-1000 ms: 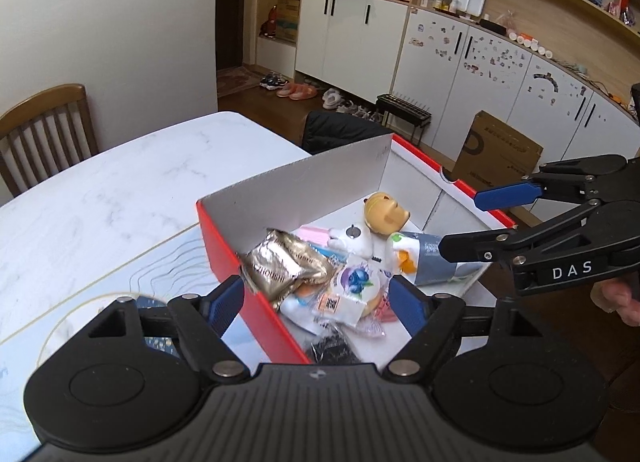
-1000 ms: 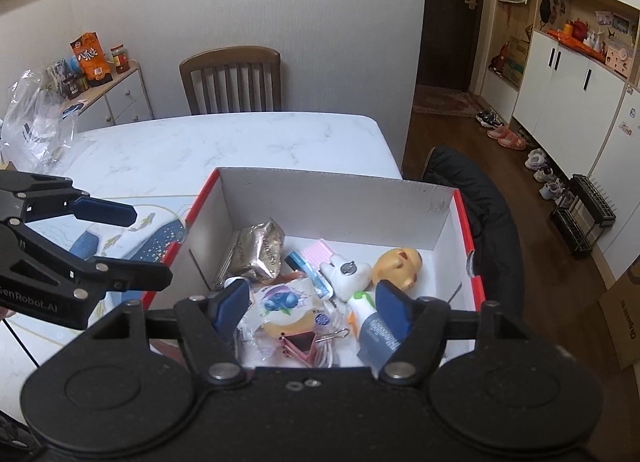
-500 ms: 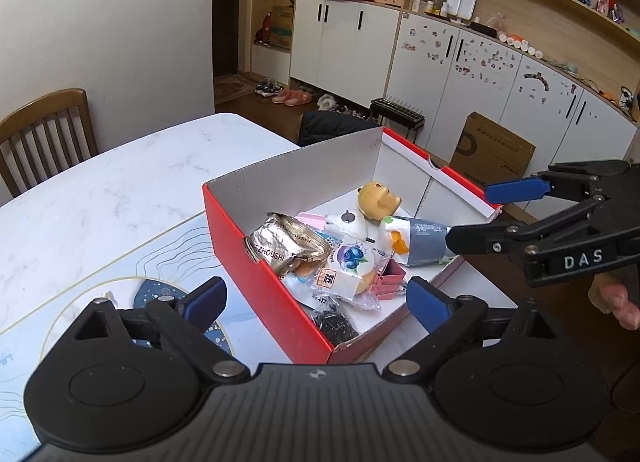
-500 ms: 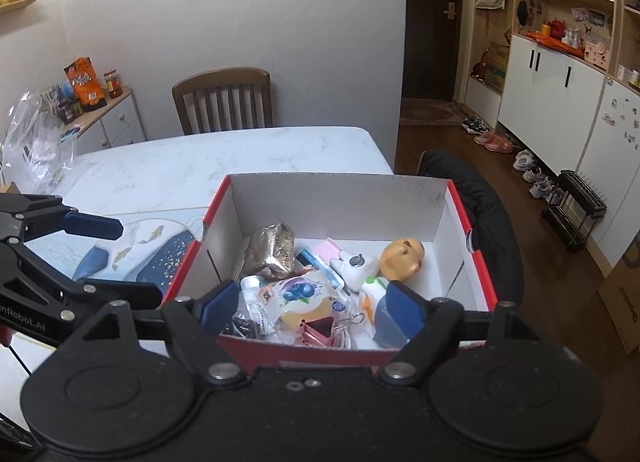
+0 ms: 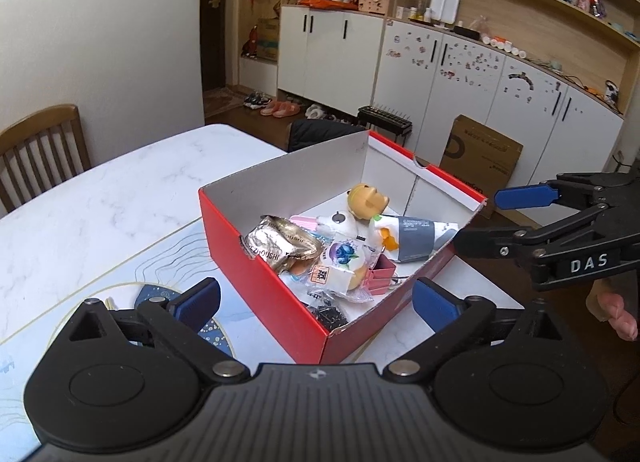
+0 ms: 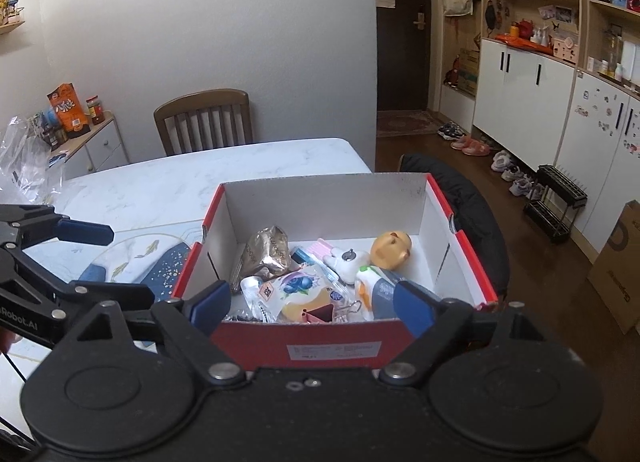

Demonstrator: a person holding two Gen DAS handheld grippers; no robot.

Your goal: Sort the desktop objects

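White cupboards [image 5: 332,50] lined the far wall, and a wooden chair [image 6: 204,122] stood at the marble surface [image 5: 100,198]. On that surface sat a red box [image 5: 256,262] with white inner walls, open at the top, and everything to be sorted lay inside it. Against the box's left wall was a gold foil packet [image 5: 280,246]. Beside that, toward the box's middle, lay a clear wrapper with a blueberry picture [image 5: 344,262], and a pink binder clip [image 5: 380,274] touched the wrapper near the front wall. Toward the back wall rested a yellow doll head [image 5: 368,202], a small white toy [image 5: 340,222] and a grey-banded tube [image 5: 416,238] lying on its side. A blue patterned mat [image 6: 160,262] lay on the surface left of the box.

The left gripper [image 5: 316,302] hovered at the box's near corner, its jaws spread wide, having just been opening, with nothing pinched. The right gripper [image 6: 312,302] hung at the box's front wall, its jaws likewise spread and just opened, holding nothing. A hand [image 5: 616,310] showed behind it.
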